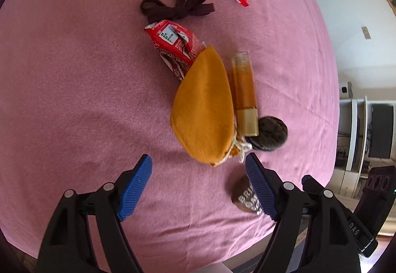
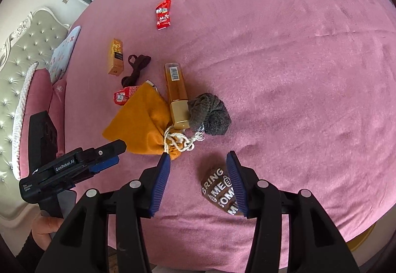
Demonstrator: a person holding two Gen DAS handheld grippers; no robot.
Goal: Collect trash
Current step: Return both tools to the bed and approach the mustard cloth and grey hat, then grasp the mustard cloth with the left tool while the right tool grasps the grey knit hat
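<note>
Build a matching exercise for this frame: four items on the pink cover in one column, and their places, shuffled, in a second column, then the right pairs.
Items
1. small red candy wrapper
2. amber bottle with gold cap
3. dark shoelace
4. brown lettered packet

Places
A. nearest the right gripper, partly behind one finger
B. alone, apart from the pile, on the far side
C. lying alongside the orange drawstring pouch
D. between the tan box and the red carton

Pairs: 1-B, 2-C, 3-D, 4-A
</note>
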